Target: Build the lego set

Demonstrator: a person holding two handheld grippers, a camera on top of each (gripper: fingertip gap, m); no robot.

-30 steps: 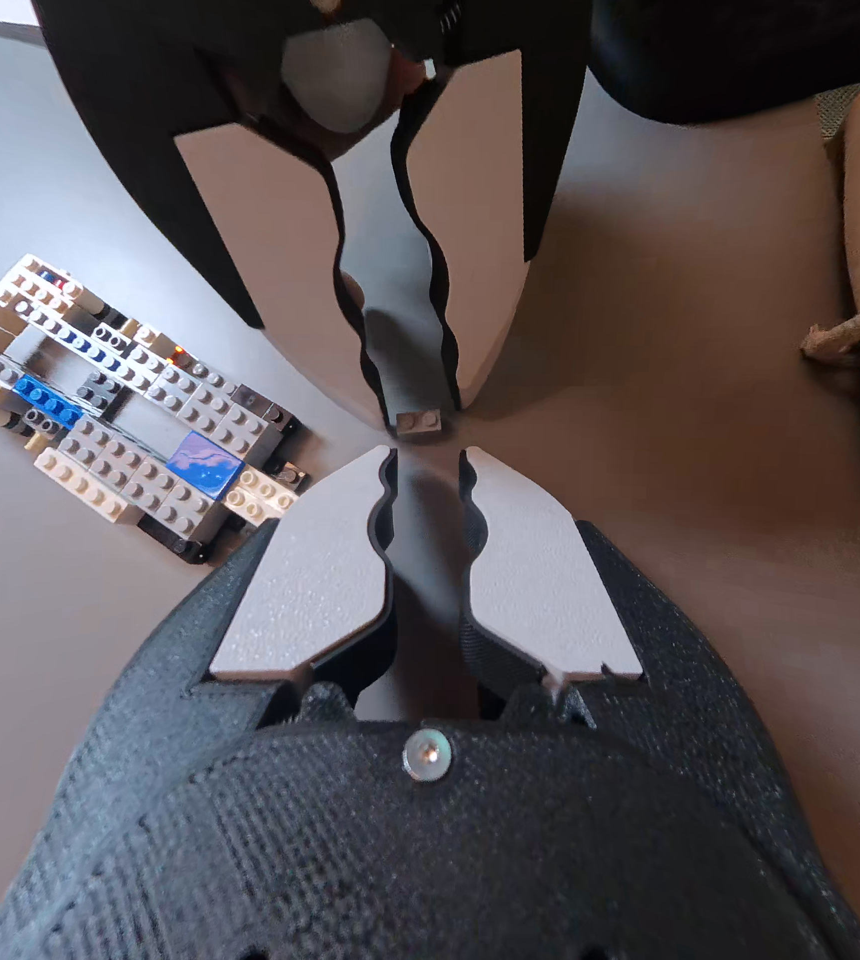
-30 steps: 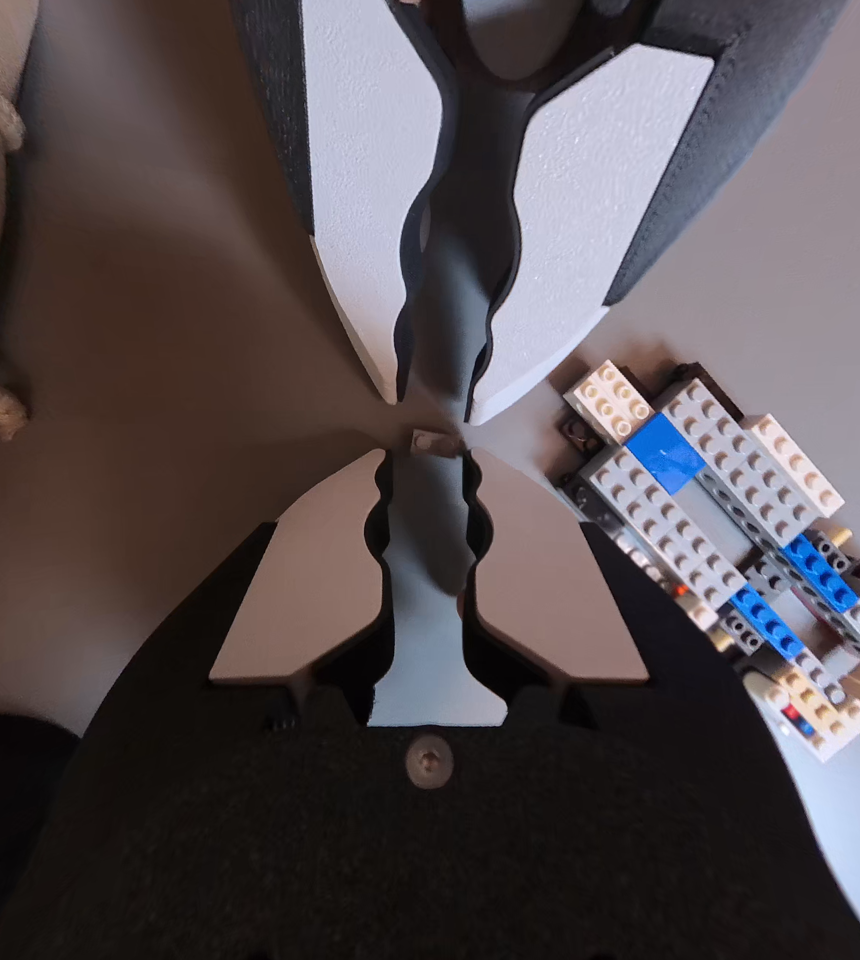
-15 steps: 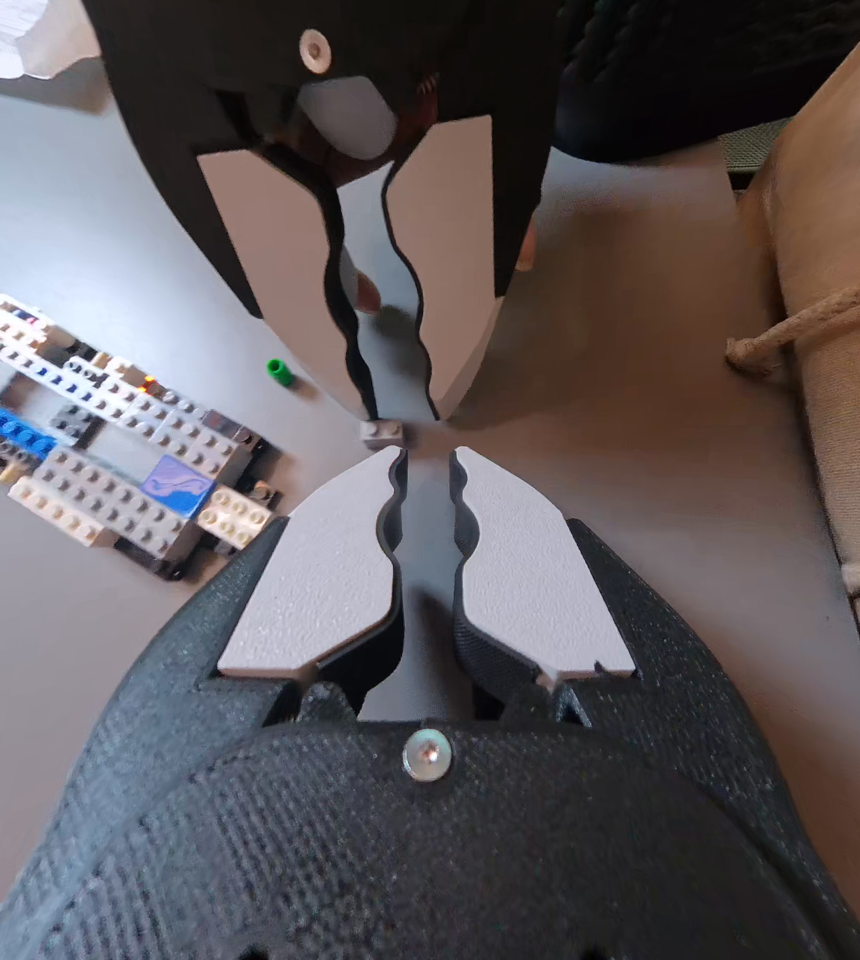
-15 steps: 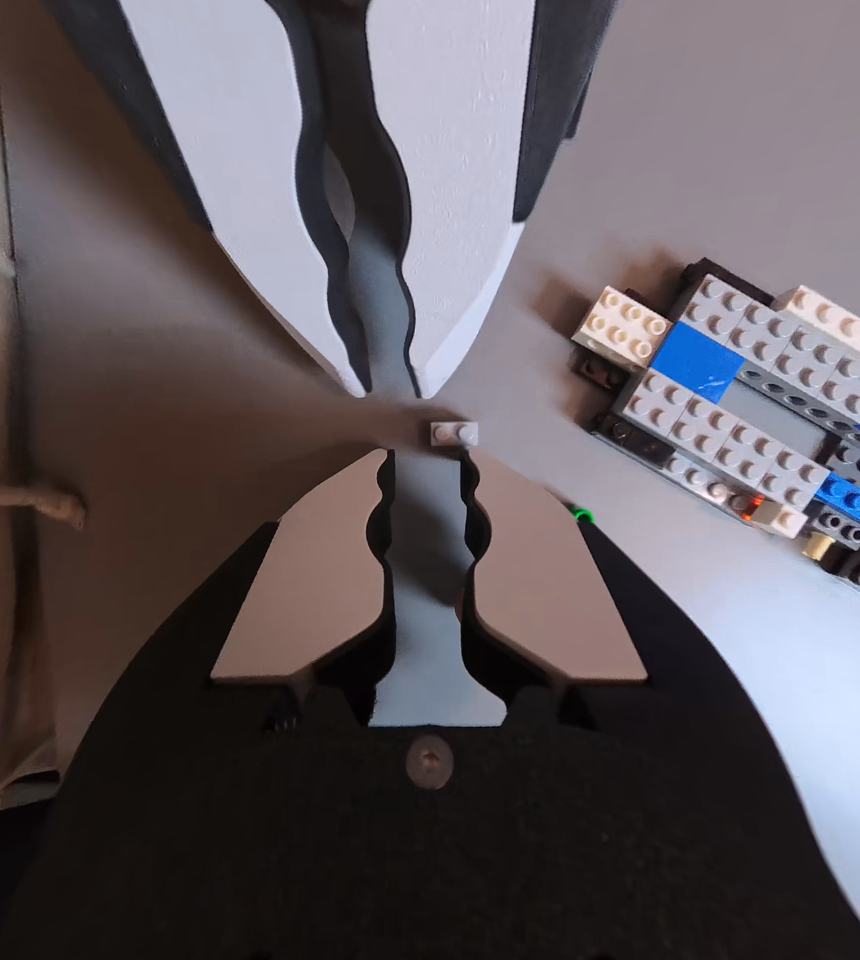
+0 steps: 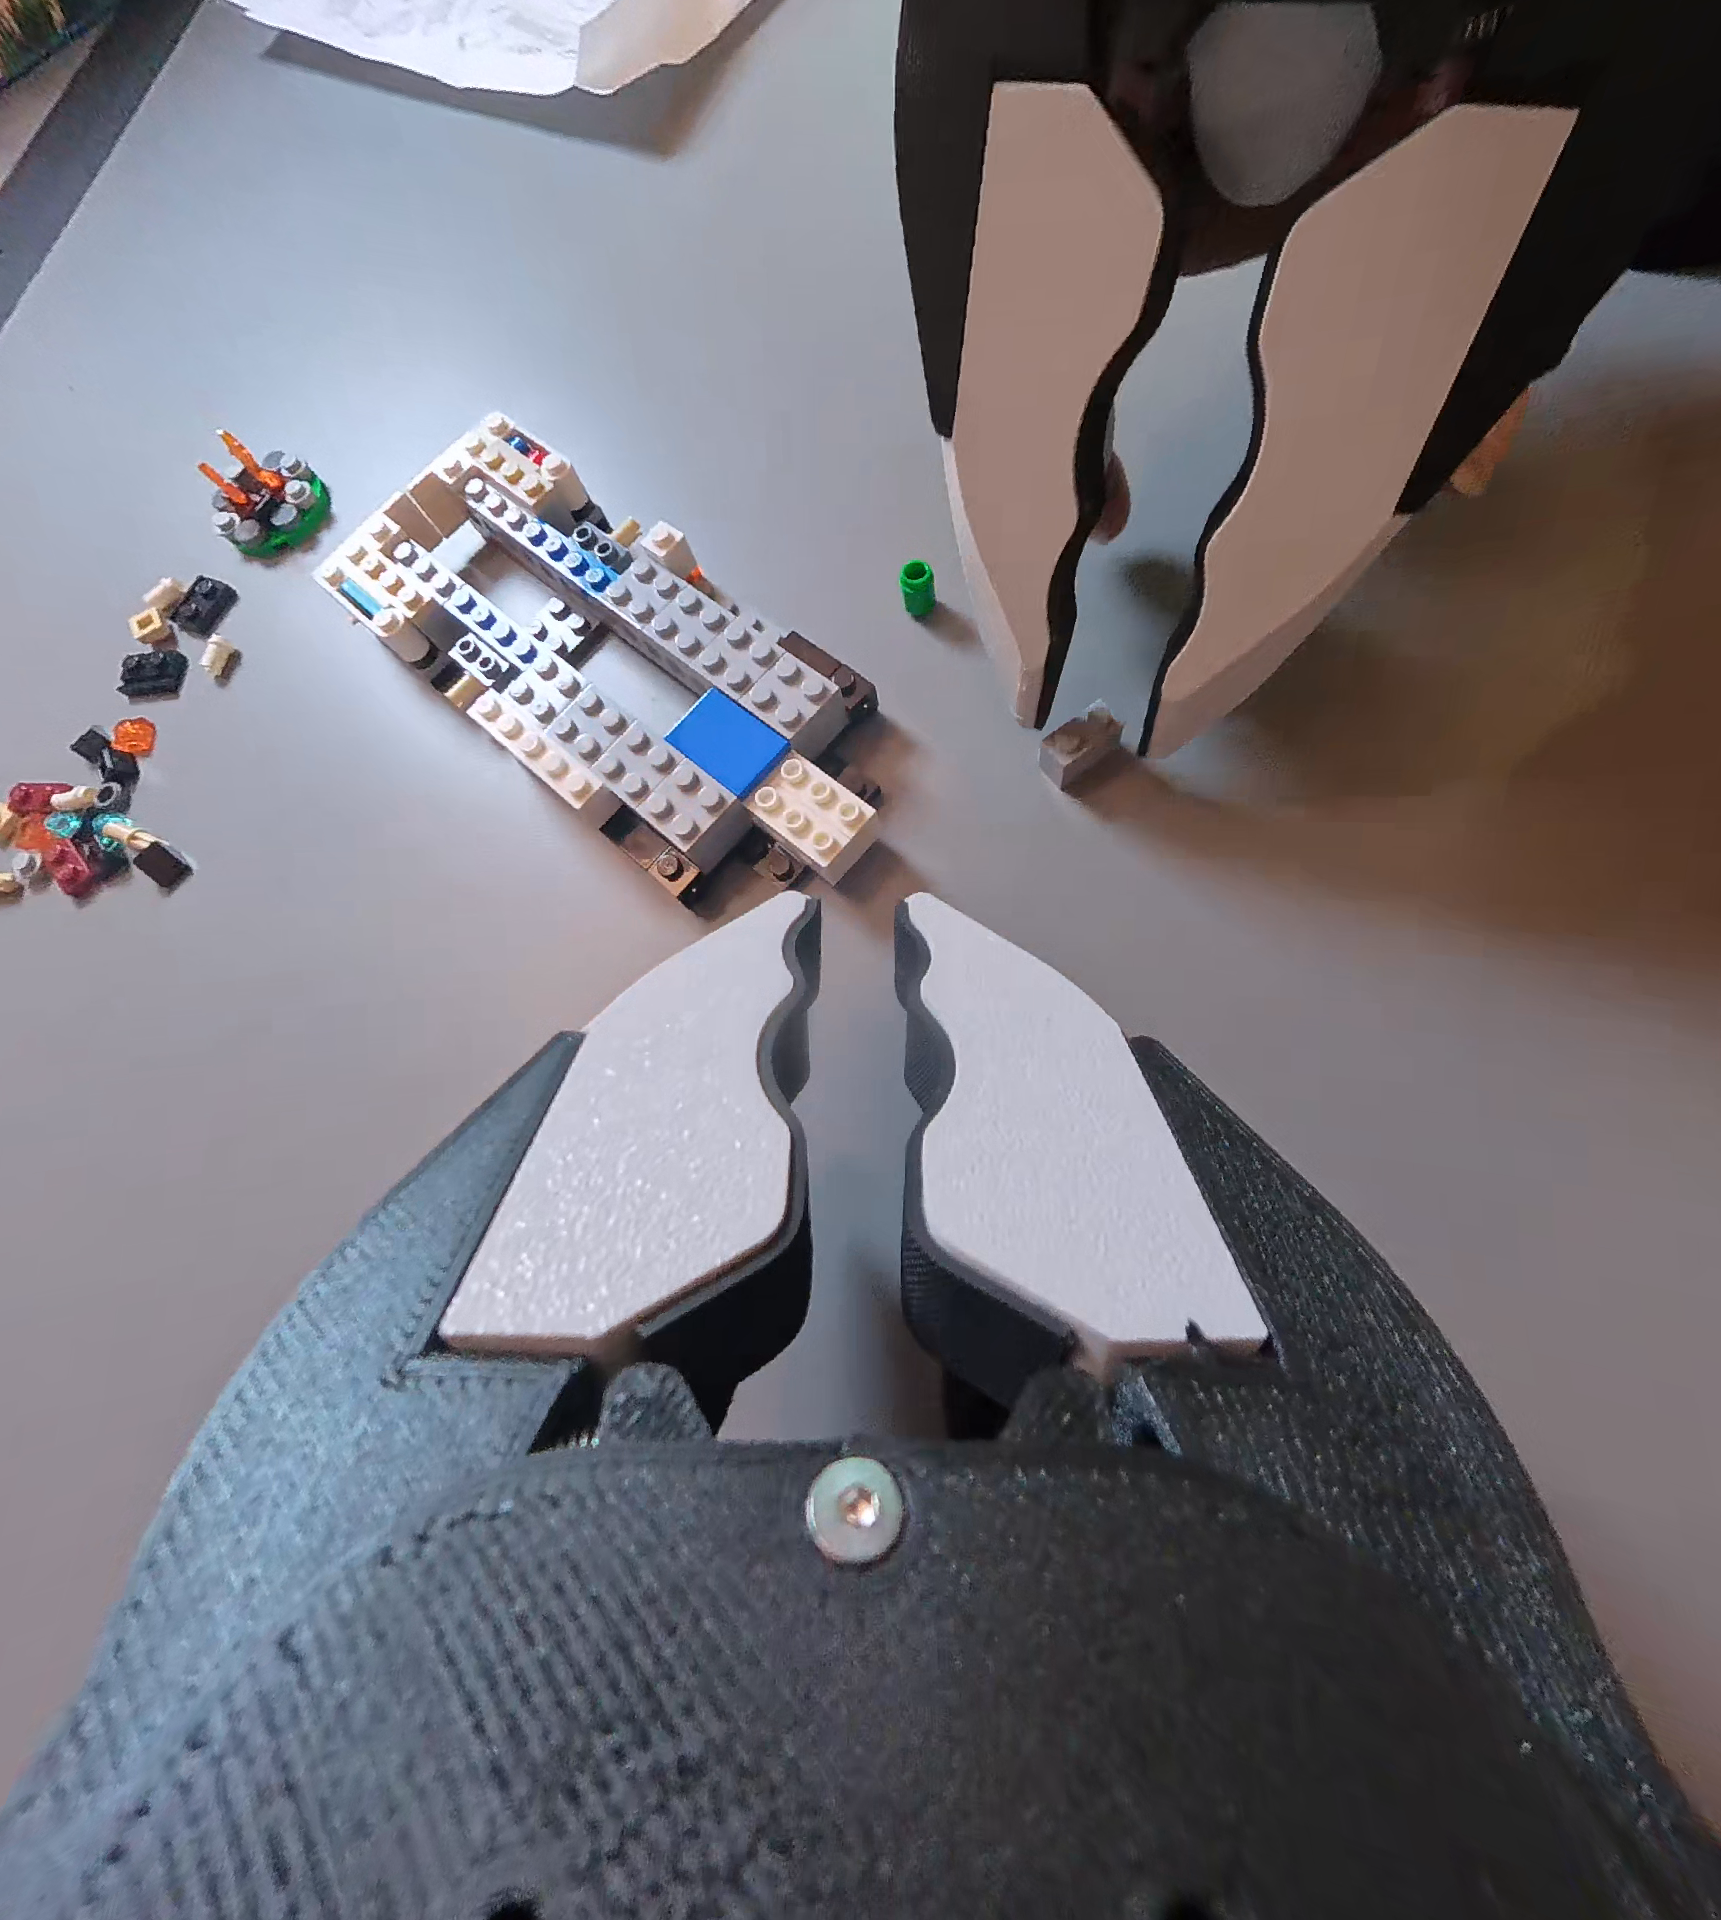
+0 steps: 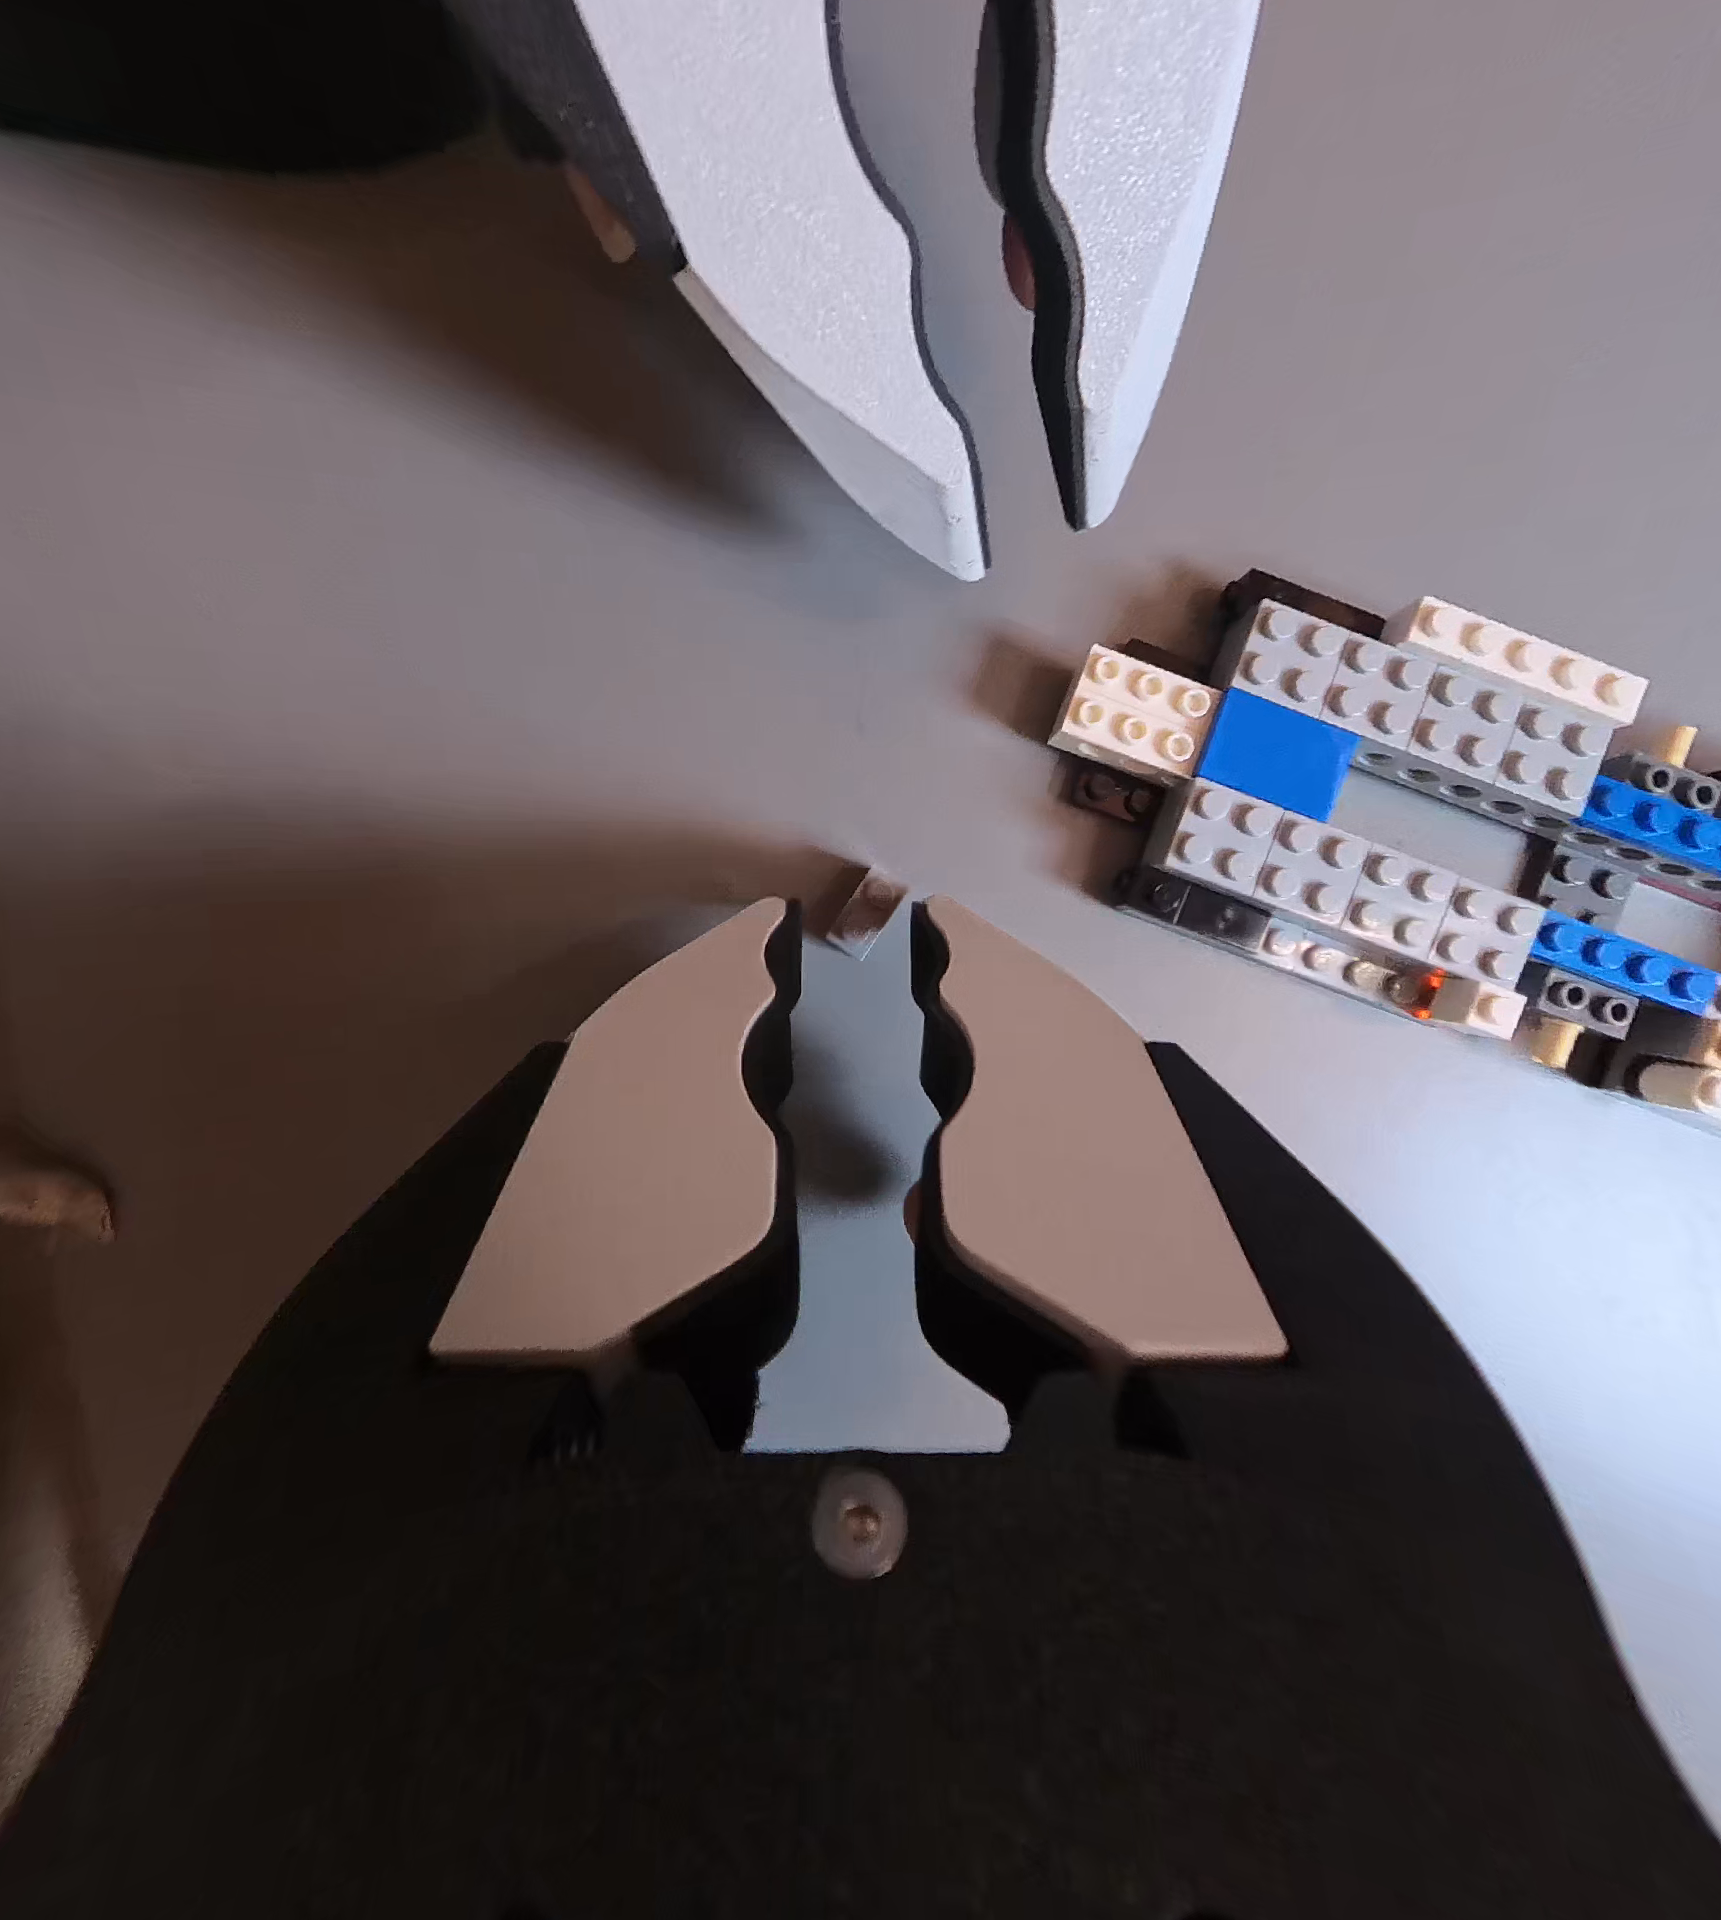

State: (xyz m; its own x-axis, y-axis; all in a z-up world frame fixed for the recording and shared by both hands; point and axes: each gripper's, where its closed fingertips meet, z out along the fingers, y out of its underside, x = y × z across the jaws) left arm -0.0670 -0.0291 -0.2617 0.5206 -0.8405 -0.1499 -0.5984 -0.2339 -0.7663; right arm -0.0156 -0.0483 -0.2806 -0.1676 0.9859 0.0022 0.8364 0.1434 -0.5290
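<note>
While the grey brick [image 5: 1079,750] lies on the table [image 5: 1251,1039] between the right gripper's [image 6: 854,920] parted, non-pressing fingertips, the left gripper [image 5: 856,914] hangs apart, slightly open, holding nothing.

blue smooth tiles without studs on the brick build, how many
1: a blue smooth tile sits at the near end of the brick build, beside the white six-stud brick. Others may be hidden.

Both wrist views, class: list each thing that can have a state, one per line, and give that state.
Left gripper: fingers slightly apart, nothing between them.
Right gripper: fingers apart around the small grey brick, gaps visible either side.
Small grey brick: lying on the table, at a slant between the right fingertips.
Brick model: partly built, flat on the table.
Green stud: loose, beside the model.
Loose pieces: scattered.
</note>
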